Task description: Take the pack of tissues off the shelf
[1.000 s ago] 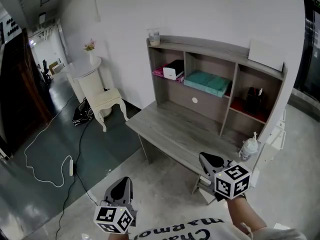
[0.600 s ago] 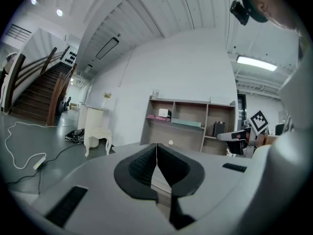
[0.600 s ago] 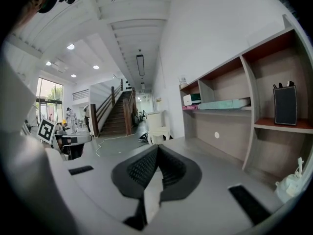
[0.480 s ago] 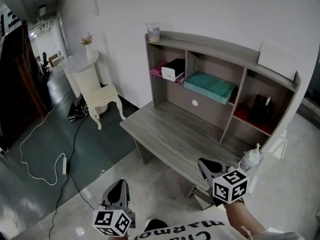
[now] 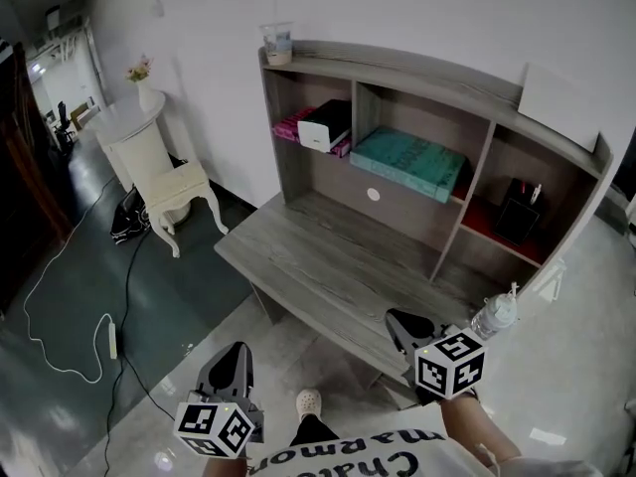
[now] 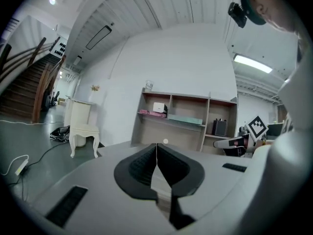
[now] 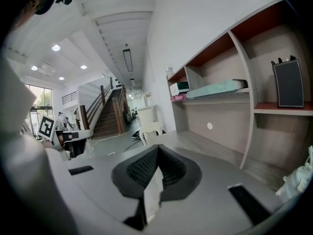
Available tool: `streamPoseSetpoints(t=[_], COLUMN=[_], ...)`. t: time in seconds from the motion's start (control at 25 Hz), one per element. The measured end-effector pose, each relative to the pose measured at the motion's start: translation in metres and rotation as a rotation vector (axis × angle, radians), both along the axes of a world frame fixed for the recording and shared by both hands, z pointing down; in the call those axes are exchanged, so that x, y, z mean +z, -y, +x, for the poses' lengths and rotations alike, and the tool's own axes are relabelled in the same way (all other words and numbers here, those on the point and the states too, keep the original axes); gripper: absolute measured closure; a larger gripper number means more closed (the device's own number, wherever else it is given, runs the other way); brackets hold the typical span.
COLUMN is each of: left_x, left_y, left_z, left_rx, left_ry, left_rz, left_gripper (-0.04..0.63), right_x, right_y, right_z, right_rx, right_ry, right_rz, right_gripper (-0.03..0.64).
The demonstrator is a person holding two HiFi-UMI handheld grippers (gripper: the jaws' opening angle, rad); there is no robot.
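A grey desk (image 5: 328, 266) carries a shelf unit (image 5: 427, 78) against the white wall. A flat teal pack (image 5: 407, 163) lies in its middle compartment, also visible as the teal pack (image 7: 215, 88) and the teal pack (image 6: 185, 119). A white-fronted dark box (image 5: 323, 125) rests on something pink in the left compartment. My left gripper (image 5: 237, 351) hangs shut over the floor, short of the desk's front edge. My right gripper (image 5: 400, 320) is shut and empty over the desk's front right edge. In both gripper views the jaws meet with nothing between them: left gripper (image 6: 156, 148), right gripper (image 7: 157, 153).
A spray bottle (image 5: 494, 314) stands at the desk's right end. A black holder (image 5: 519, 210) sits in the right compartment, a cup (image 5: 278, 41) and a white board (image 5: 561, 94) on top. A white chair (image 5: 174, 192), round table (image 5: 124, 122) and floor cable (image 5: 60, 306) lie to the left.
Both grippers and the head camera have moved closer to the desk; the shelf now looks larger and sits further left in the head view. Both grippers stay shut.
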State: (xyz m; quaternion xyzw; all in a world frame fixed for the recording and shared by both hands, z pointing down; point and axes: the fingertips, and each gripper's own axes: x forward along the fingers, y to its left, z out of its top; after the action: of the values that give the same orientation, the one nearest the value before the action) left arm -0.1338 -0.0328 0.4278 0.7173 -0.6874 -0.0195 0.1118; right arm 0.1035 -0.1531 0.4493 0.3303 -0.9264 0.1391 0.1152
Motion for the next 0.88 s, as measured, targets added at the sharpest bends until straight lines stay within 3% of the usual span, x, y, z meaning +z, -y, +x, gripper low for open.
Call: streamPoseSetpoints(t=[0.2,0.32,0.48,0.88], left_x=[-0.020,-0.045,-0.062,-0.055], left_y=[0.053,0.087,0.125,0.192], left_z=[-0.022,-0.041,-0.072,-0.144], left_rx=[0.067,0.104,0.115,0.120], left_ry=[-0.016,0.015,0.021,0.010], left_rz=[0.014,0.056,0.091,0.073], left_gripper=[0.577,0.577,0.577,0.577], right_x=[-0.014,-0.034,-0.050,-0.062], right_y=[0.042,0.070,0.105,0.162], right_z=[-0.015,-0.034,-0.060,-0.113], right_rx=[0.061,0.082,0.100,0.133], right_ry=[0.012,0.042,0.050,0.060], right_rz=[0.000,0.033,0.068,0.105], right_gripper=[0.606,0.606,0.606,0.606])
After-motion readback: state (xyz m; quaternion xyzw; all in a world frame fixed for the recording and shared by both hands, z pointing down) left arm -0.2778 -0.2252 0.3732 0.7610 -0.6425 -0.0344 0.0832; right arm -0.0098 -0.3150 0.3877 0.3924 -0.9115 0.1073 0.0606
